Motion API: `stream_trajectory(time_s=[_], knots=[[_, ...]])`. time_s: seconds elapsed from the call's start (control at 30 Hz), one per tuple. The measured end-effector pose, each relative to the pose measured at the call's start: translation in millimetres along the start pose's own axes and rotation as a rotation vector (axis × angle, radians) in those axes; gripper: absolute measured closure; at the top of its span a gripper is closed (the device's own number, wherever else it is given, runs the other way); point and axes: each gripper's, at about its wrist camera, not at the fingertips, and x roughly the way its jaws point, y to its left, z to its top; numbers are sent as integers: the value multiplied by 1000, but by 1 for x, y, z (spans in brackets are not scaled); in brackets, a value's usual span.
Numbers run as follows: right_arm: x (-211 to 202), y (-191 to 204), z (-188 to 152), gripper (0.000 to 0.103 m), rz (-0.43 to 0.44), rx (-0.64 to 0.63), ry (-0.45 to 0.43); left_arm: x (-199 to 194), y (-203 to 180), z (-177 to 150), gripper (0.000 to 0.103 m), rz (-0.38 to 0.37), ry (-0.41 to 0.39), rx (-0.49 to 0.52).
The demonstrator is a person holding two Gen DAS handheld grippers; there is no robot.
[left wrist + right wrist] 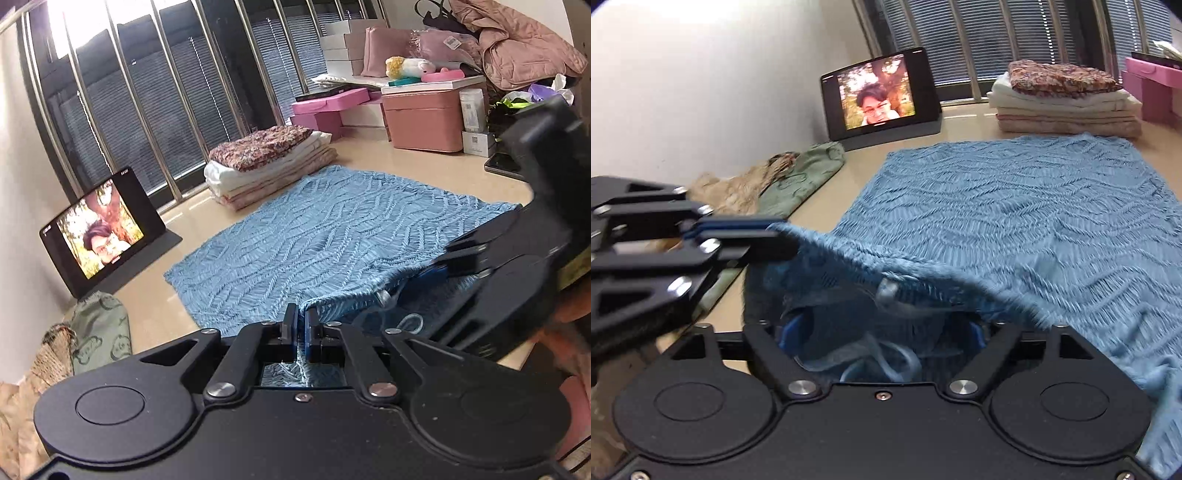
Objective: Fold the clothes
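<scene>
Pinching the near hem of a blue ribbed knit garment (pixel 332 229) spread flat on the beige floor (pixel 388 162), the left gripper (pixel 302 325) has its jaws clamped tight on the fabric, lifting that edge. The right gripper (pixel 882 332), near and to the right, gapes wide with loose cloth and a drawstring sagging between its fingers, gripping nothing. A fold appears to be starting; next, the right jaws likely need to close on the hem. Blur and the gripper bodies hide the garment's nearest edge.
</scene>
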Motion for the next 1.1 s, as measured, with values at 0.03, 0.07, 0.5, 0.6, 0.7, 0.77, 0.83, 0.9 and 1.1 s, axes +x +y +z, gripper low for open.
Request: stream_trajectory(time_s=[0.03,0.07,0.5,0.6,0.7,0.77,0.83,0.9,1.1], knots=[[-5,-1,-1,17,2,2,5,0,1,-1,99,-4,3,-11],[-10,-1,-2,17,7,4,9,-1,1,-2,99,-7,6,-17],[-58,-2,-29,61,-9,-15,-50,-7,0,-12,99,-21,19,-44],[-57,1,-30,76,11,-38,-61,-7,-2,-15,99,-24,24,-39],[-47,1,-28,81,26,-16,-51,-7,-4,-17,99,-24,27,-44],[-39,1,-28,83,38,-5,-40,-8,-6,-19,99,-24,28,-49],[-32,6,-31,83,58,-26,0,-10,-7,-21,99,-30,27,-49],[-30,13,-35,83,54,-68,16,-10,-8,-24,99,-32,31,-42],[-49,18,-35,80,31,-98,-66,-10,-10,-29,99,-35,39,-40]])
